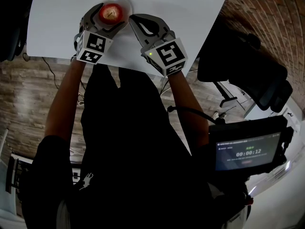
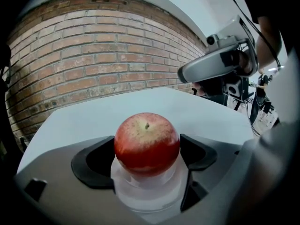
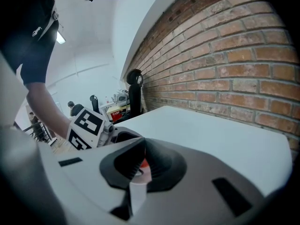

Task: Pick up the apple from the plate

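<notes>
Your left gripper (image 2: pixel 147 150) at the grasp stage: jaws set on the apple (image 1: pixel 110 13), one pad against each flank
Apple sits on the small plate (image 2: pixel 140 198) on the white table (image 1: pixel 190 8); your right gripper (image 3: pixel 137 165), jaws pressed together and empty, lies just beside it. Lift appears not yet begun. Next move, as judged: hold the pinch firm and raise straight up, so the round fruit neither slips nor drags the plate
</notes>
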Action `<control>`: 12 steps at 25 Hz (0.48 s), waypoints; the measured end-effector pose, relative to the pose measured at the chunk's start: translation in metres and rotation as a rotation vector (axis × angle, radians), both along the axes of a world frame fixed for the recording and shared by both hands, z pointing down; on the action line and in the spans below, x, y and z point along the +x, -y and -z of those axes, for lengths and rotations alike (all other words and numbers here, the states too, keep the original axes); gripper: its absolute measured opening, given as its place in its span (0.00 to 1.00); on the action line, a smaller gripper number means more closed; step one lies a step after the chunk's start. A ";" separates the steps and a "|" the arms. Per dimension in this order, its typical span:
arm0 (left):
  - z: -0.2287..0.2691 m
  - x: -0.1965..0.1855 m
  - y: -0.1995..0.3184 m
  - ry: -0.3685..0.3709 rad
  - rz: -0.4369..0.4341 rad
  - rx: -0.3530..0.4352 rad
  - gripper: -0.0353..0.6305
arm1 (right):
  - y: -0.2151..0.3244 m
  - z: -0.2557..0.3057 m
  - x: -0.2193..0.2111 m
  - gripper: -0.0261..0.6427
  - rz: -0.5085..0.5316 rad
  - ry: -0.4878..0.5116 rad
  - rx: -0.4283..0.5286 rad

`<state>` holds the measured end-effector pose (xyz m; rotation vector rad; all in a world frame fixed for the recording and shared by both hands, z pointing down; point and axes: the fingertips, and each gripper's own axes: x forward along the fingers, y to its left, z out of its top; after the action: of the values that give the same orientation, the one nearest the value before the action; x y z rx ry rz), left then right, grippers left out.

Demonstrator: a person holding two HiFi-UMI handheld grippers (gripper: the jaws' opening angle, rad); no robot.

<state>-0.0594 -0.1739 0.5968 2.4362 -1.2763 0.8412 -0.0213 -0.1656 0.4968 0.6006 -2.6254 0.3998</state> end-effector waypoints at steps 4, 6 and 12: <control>0.000 0.001 0.001 -0.005 0.001 0.003 0.69 | -0.001 -0.001 0.001 0.05 0.001 -0.002 -0.001; 0.000 0.001 0.001 -0.008 0.007 0.005 0.69 | -0.001 -0.001 0.001 0.05 0.003 -0.001 0.000; 0.001 0.001 0.004 -0.022 0.002 -0.002 0.67 | 0.001 0.000 0.001 0.05 0.002 0.000 0.002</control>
<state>-0.0579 -0.1776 0.5954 2.4353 -1.2699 0.8119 -0.0202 -0.1662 0.4968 0.5981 -2.6260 0.3968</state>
